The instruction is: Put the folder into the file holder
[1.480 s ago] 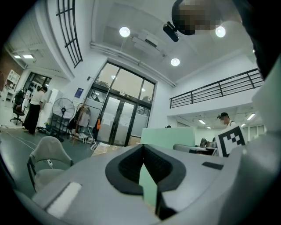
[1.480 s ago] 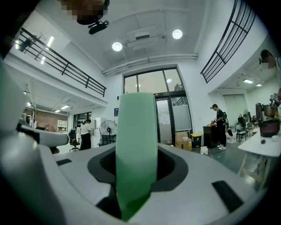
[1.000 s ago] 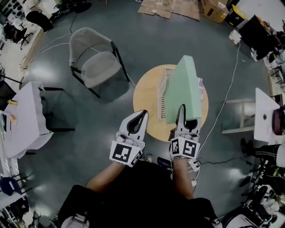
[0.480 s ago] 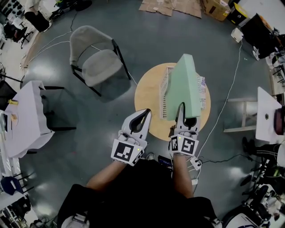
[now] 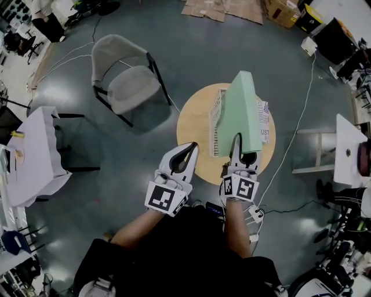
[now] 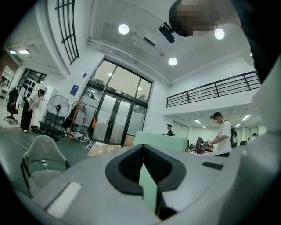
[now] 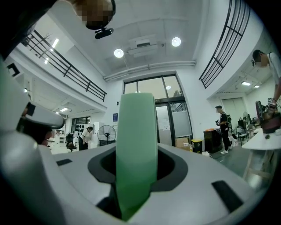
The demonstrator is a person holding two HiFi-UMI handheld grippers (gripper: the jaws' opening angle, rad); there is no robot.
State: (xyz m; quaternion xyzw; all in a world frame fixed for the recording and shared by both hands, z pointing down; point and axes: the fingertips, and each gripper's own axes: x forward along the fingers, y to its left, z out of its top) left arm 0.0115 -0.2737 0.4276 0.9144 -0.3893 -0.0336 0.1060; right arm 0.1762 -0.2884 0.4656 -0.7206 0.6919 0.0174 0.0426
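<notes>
barely anything shifts over the last second: the right gripper [image 5: 237,145] stays clamped on the near edge of the green folder [image 5: 239,110], the slab filling the gap between its fingers just as before, and if it sinks at all, it's only slightly; the folder rises upright ahead of those fingertips, just beside the white mesh file holder [image 5: 215,125], which sits to their left, and whether the bottom edge has found a slot is hidden from here; my read is that the lowering is slow and careful, with the drop-in yet to finish

the left gripper [image 5: 190,146] holds its place, fingers drawn together on nothing, tips near the table's near rim, well left of the folder

the round wooden table [image 5: 194,125] carries the holder, beyond both sets of fingertips; further out past the left fingers stands a grey chair [image 5: 124,81] on dark green floor [image 5: 191,52], flattened cardboard [image 5: 223,8] far ahead, a white cable [image 5: 293,133] trailing off to the right of the right fingers
</notes>
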